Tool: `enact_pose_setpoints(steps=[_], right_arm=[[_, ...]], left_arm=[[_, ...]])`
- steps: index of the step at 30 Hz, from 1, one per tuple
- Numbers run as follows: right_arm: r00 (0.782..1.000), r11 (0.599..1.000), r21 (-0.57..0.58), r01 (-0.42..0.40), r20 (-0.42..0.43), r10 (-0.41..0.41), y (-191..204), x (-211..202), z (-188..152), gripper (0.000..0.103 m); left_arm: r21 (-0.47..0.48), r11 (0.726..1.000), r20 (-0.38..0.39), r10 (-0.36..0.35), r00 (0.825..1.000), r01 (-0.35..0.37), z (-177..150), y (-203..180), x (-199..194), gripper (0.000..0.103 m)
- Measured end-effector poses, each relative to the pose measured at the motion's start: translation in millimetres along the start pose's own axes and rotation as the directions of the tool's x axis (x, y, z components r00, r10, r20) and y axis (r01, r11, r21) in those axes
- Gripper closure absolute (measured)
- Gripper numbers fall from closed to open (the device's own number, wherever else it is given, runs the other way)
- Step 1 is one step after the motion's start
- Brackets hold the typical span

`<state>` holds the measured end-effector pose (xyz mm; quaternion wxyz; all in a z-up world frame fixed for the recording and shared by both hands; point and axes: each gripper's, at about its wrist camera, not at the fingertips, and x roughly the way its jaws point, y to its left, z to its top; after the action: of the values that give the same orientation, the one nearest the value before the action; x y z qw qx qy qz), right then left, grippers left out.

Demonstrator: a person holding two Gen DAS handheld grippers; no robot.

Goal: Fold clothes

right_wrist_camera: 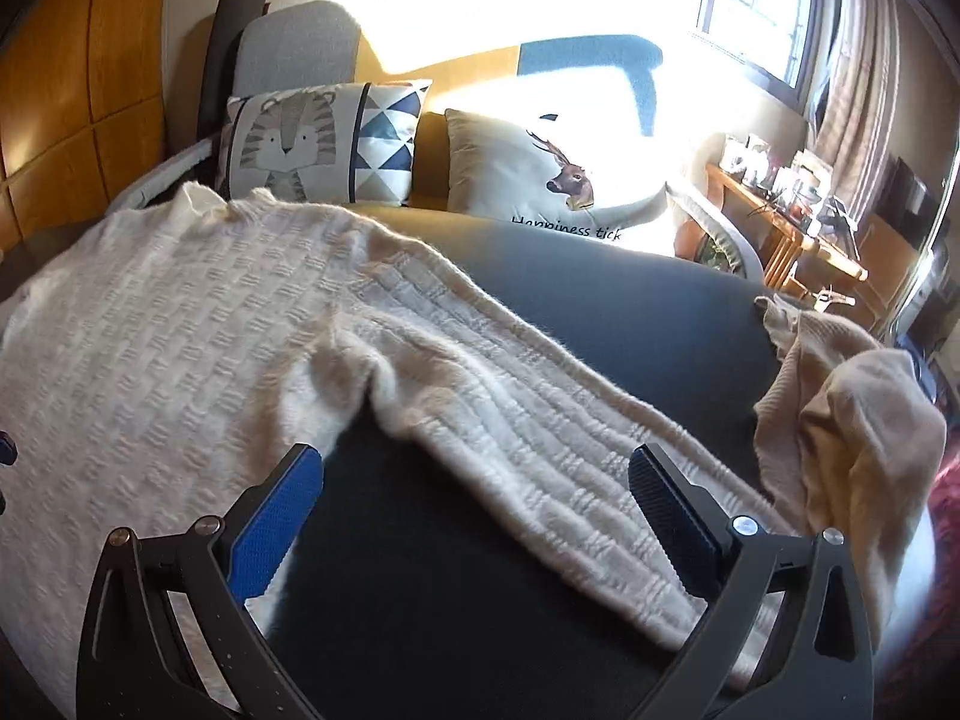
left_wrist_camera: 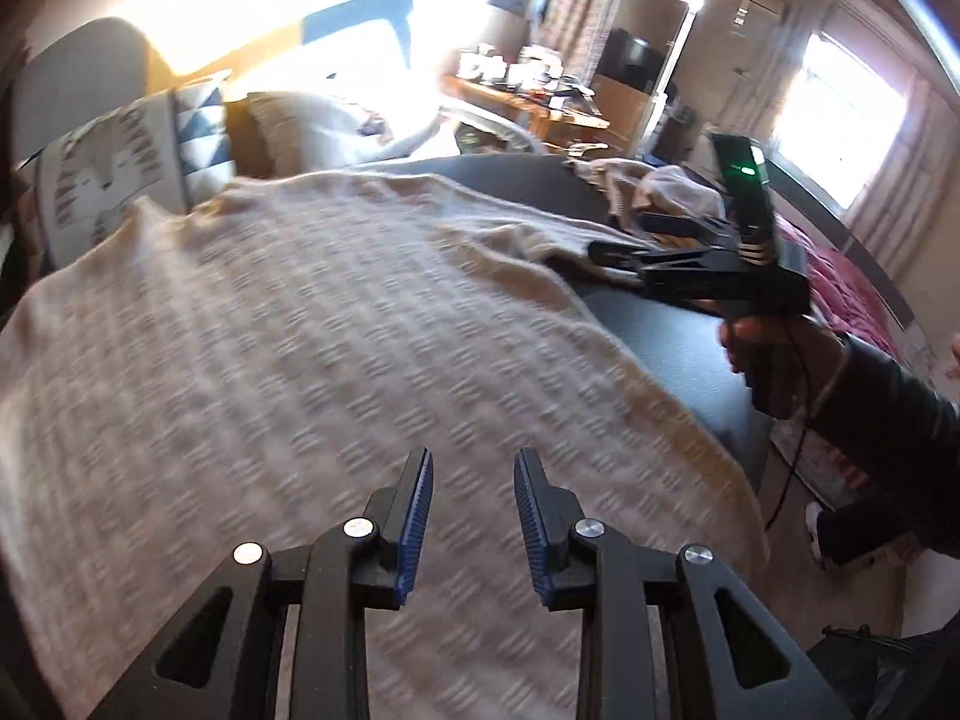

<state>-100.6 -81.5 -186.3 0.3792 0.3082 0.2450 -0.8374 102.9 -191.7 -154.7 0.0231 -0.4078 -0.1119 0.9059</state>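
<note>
A cream knitted sweater (left_wrist_camera: 300, 312) lies spread flat on a dark grey sofa seat (right_wrist_camera: 600, 300). Its collar points toward the pillows and one sleeve (right_wrist_camera: 540, 432) stretches out to the right. My left gripper (left_wrist_camera: 473, 462) hovers over the sweater's body, its blue pads apart with nothing between them; this view is motion-blurred. My right gripper (right_wrist_camera: 474, 456) stands wide open above the sleeve and the armpit, gripping nothing. In the left wrist view the right gripper (left_wrist_camera: 624, 237) shows at the right, held by a hand in a dark sleeve.
A crumpled beige garment (right_wrist_camera: 840, 408) lies on the seat's right end. A tiger pillow (right_wrist_camera: 288, 144) and a deer pillow (right_wrist_camera: 540, 174) lean on the backrest. A cluttered wooden table (right_wrist_camera: 792, 228) stands beyond the armrest. Pink fabric (left_wrist_camera: 840, 282) lies at far right.
</note>
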Motion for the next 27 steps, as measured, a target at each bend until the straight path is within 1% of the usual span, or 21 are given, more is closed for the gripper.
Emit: enact_pose_setpoints(steps=[2,3,5,6,7,8,12,15,17,18,20,22,24,25,27], right_arm=[[1.0,0.996,-0.084,-0.019,-0.024,0.017,1,14,4,0.0],[0.999,0.99,-0.135,-0.029,-0.037,0.024,3,20,5,0.0],[0.998,0.97,-0.24,-0.031,-0.055,0.018,12,33,4,0.0],[0.998,0.958,-0.285,-0.028,-0.062,0.011,15,39,4,0.0],[0.998,0.949,-0.314,-0.023,-0.064,0.003,16,45,5,0.0],[0.998,0.947,-0.32,-0.024,-0.062,0.004,15,50,6,0.0],[0.998,0.958,-0.281,-0.051,-0.048,0.039,8,66,19,0.0],[0.997,0.965,-0.252,-0.074,-0.039,0.066,7,75,27,0.0],[0.996,0.973,-0.209,-0.094,-0.023,0.092,4,76,31,0.0],[0.993,0.979,-0.169,-0.115,-0.013,0.114,0,76,34,0.0],[0.987,0.986,-0.045,-0.16,0.011,0.161,-17,75,40,0.0],[0.979,0.976,0.083,-0.203,0.034,0.201,-35,75,44,0.0],[0.972,0.952,0.197,-0.234,0.034,0.232,-53,78,45,0.0],[0.97,0.944,0.225,-0.241,0.029,0.241,-58,79,44,0.0],[0.969,0.944,0.228,-0.24,0.006,0.245,-60,78,40,0.0]], left_arm=[[0.106,0.994,0.001,-0.027,1.0,0.027,19,-24,27,0.075],[0.134,0.99,-0.002,-0.042,0.999,0.042,27,-32,40,0.075],[0.136,0.987,-0.009,-0.079,0.997,0.079,41,-36,61,0.075],[0.118,0.988,-0.007,-0.101,0.995,0.101,47,-34,69,0.075],[0.092,0.989,-0.002,-0.118,0.993,0.118,52,-29,75,0.075],[0.063,0.989,0.004,-0.13,0.991,0.13,57,-22,80,0.075],[-0.012,0.994,0.005,-0.108,0.994,0.108,67,4,102,0.075],[-0.051,0.992,-0.022,-0.119,0.993,0.118,63,13,115,0.075],[-0.053,0.99,-0.017,-0.129,0.992,0.128,59,14,115,0.075],[-0.055,0.99,-0.016,-0.131,0.991,0.13,58,14,115,0.075],[-0.061,0.99,-0.02,-0.13,0.991,0.129,57,15,117,0.075],[-0.053,0.991,-0.019,-0.122,0.992,0.121,55,13,115,0.075],[-0.045,0.993,-0.02,-0.115,0.993,0.114,52,12,114,0.075],[-0.045,0.993,-0.021,-0.114,0.993,0.113,51,12,114,0.075],[-0.051,0.992,-0.021,-0.121,0.992,0.12,50,13,114,0.075]])
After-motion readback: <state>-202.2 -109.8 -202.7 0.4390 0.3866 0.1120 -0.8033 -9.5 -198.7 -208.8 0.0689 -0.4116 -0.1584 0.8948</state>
